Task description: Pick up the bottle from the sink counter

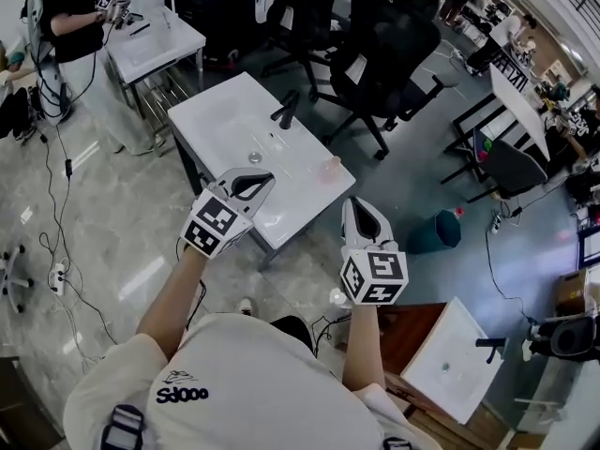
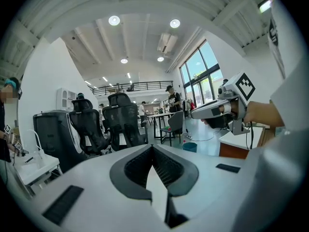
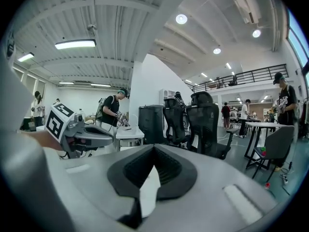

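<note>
A small clear bottle (image 1: 330, 165) with a pinkish tint stands near the right edge of the white sink counter (image 1: 230, 115), which carries a black faucet (image 1: 286, 109). My left gripper (image 1: 268, 175) hovers over the counter's near corner, left of the bottle, with its jaws together and nothing in them. My right gripper (image 1: 352, 202) hangs just off the counter's near right edge, below the bottle, also shut and empty. Both gripper views look level across the room and show no bottle. The left gripper (image 2: 152, 147) view shows the right gripper body; the right gripper (image 3: 154, 148) view shows the left one.
Black office chairs (image 1: 394, 45) stand behind the counter. A teal bin (image 1: 433, 232) sits on the floor at right, and another sink unit (image 1: 450, 364) on a wooden stand at lower right. A person works at a second white table (image 1: 155, 40) at upper left. Cables trail along the left floor.
</note>
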{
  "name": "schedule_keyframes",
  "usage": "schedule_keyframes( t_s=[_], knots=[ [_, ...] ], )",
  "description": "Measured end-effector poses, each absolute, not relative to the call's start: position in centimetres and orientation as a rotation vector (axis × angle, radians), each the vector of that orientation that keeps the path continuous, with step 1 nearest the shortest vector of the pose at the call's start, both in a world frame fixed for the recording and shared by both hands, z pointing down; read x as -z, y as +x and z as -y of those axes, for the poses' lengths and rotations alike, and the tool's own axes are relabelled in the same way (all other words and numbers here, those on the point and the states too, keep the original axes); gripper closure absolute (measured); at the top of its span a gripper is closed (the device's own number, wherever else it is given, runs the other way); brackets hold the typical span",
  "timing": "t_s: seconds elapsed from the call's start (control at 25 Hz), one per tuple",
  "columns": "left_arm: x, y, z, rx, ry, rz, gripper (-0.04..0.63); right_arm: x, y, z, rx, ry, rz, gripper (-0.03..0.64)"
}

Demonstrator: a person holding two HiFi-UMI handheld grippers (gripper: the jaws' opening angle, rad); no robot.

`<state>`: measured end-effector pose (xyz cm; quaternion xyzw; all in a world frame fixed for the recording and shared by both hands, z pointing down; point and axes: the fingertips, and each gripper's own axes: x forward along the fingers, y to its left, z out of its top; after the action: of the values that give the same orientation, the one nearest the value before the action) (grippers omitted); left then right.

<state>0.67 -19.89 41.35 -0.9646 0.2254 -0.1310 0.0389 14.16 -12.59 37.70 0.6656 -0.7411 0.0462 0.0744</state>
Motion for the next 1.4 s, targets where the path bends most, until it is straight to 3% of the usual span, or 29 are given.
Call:
schedule_keyframes(
  t_s=[0.92, 1.0, 1.4],
  knots=[
    [-47.1, 4.7, 26.2, 0.545, -3.012, -0.781, 0.589, -43.5, 18.9, 20.9, -0.264, 1.908, 2.203, 0.604],
    [-47.5, 5.0, 27.0, 0.556, -3.014, -0.799, 0.589, -44.3, 19.3, 22.1, -0.28, 1.878, 2.212, 0.554],
    [-50.1, 6.1, 31.2, 0.638, -3.024, -0.909, 0.589, -48.2, 21.2, 27.1, -0.3, 1.774, 2.214, 0.523]
  ],
)
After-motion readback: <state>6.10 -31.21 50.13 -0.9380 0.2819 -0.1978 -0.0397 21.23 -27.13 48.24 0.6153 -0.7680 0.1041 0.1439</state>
